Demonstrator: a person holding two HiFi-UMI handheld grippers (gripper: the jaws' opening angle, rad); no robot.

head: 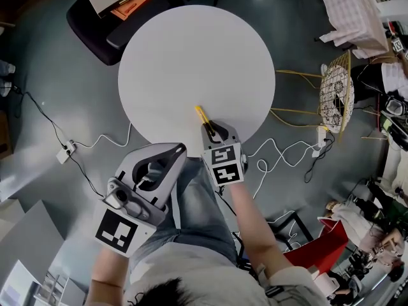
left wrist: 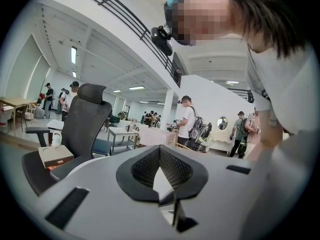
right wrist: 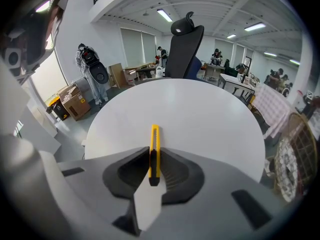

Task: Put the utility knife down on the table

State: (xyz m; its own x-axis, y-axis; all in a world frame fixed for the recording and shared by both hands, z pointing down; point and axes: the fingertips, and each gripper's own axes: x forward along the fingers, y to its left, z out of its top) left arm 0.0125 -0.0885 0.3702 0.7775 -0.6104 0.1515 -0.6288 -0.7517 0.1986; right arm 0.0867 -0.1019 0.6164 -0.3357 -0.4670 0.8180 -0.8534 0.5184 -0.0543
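Yellow plastic utility knife point(right wrist: 154, 151), the slim snap-off kind, sits edge-on in the right gripper point(right wrist: 154, 159), whose jaws are closed tight on its back end, so most of the handle pokes forward past the black ribbed pads point(right wrist: 175, 173). That grip looks deliberate: holding it by the tail leaves the long flat body free to meet the surface first. From the head view the knife hangs over the near edge of the round white table point(head: 191, 56), which is smooth, matte and bare. Whether the tip is already touching the top can't be told from these shots. The left gripper point(head: 167, 155) is parked off the table down by the person's lap, jaws pressed together on nothing, probably just kept out of the way since this is a one-handed job. Best guess is the put-down is close but not done, as the knife isn't released yet. What's left is lowering it flat and opening up.
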